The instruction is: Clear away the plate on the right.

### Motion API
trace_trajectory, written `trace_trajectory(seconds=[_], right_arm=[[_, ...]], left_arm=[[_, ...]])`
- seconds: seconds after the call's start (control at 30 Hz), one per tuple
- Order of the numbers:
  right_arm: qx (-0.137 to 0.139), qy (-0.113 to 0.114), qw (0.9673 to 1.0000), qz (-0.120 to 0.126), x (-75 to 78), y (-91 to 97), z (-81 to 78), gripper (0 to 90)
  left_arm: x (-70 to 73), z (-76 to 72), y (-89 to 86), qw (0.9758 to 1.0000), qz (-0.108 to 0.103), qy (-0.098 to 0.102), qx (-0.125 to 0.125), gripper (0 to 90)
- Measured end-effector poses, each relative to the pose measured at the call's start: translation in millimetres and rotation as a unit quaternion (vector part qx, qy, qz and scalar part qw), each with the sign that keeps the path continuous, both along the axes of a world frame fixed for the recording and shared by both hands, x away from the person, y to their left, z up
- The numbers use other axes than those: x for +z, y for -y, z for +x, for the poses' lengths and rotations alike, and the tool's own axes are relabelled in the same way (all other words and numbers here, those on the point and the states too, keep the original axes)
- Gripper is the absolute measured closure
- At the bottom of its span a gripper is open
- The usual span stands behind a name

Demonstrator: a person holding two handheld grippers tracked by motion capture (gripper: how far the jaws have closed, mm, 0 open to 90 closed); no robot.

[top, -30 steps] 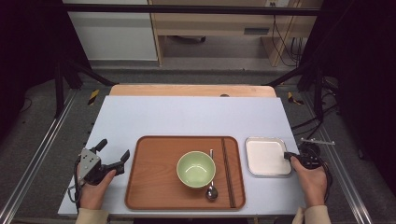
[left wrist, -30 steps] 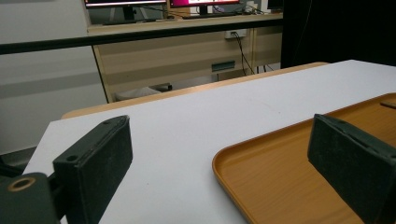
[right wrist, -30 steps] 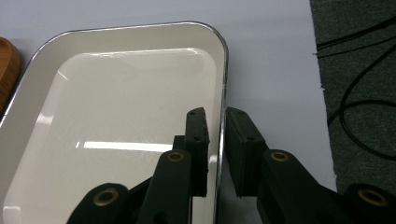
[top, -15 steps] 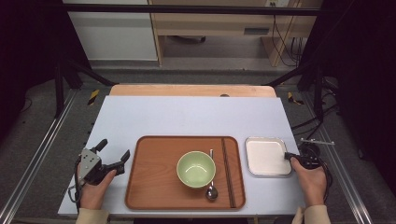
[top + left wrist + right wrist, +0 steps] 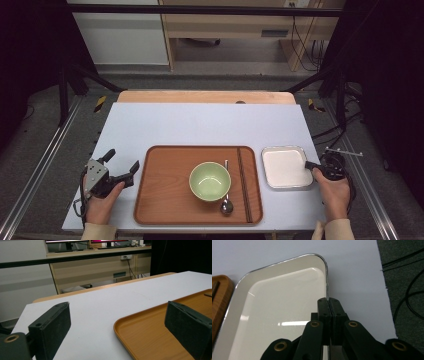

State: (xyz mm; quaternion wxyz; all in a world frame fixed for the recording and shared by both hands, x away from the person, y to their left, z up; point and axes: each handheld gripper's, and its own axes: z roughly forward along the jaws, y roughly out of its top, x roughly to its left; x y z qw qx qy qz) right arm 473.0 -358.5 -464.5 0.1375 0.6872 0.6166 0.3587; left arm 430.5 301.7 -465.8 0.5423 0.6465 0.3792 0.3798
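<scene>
A white rectangular dish (image 5: 285, 167) lies on the pale table right of a brown wooden tray (image 5: 165, 200). My right gripper (image 5: 309, 165) is at the dish's right rim. In the right gripper view its jaws have just been closing and my right gripper (image 5: 328, 301) is now shut on the thin rim of the dish (image 5: 279, 310). My left gripper (image 5: 121, 160) rests on the table just left of the tray, open with nothing between its fingers. In the left gripper view my left gripper (image 5: 117, 315) straddles the near corner of the tray (image 5: 150, 335).
On the tray stand a light green bowl (image 5: 210, 181), a metal spoon (image 5: 226, 205) beside it, and dark chopsticks (image 5: 243, 185) along its right side. The far half of the table (image 5: 210, 122) is bare. Cables lie on the floor at the right.
</scene>
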Motion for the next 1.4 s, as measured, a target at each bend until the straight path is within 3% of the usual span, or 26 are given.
trace_trajectory(seconds=[0.1, 0.27, 0.5, 0.67, 0.9, 1.1, 1.4], right_arm=[[-0.004, 0.017, 0.9998, -0.01, 5.1, -0.6, -1.9, 89.2], [-0.009, 0.052, 0.9986, -0.006, 14.5, -1.6, -5.6, 89.2], [-0.007, 0.1, 0.9949, -0.002, 29.4, -12.3, -10.8, 89.1], [-0.004, 0.13, 0.9915, 0.007, 42.1, -27.5, -13.3, 89.1], [0.02, 0.168, 0.9857, -0.001, 62.4, -58.4, -7.7, 89.2], [0.041, 0.19, 0.9809, 0.009, 77.7, -84.1, 5.2, 89.2], [0.081, 0.213, 0.9734, 0.027, 98.3, -140.6, 32.1, 89.2]], left_arm=[[0.0, 0.0, 0.0, 1.0, 0.0, 0.0, -0.001, 6.3], [0.0, 0.1, -0.5, 1.0, -0.001, 0.001, 0.0, 6.3], [0.1, 0.1, -0.4, 1.0, -0.001, 0.001, 0.0, 6.3], [0.8, -0.1, 0.1, 1.0, 0.001, 0.002, 0.0, 6.3], [7.0, -2.9, 1.7, 1.0, -0.002, 0.006, 0.005, 6.4], [25.6, -5.0, 10.8, 0.9998, -0.014, 0.015, 0.005, 6.4], [60.2, 3.8, 48.5, 0.9993, -0.024, 0.023, -0.019, 9.7]])
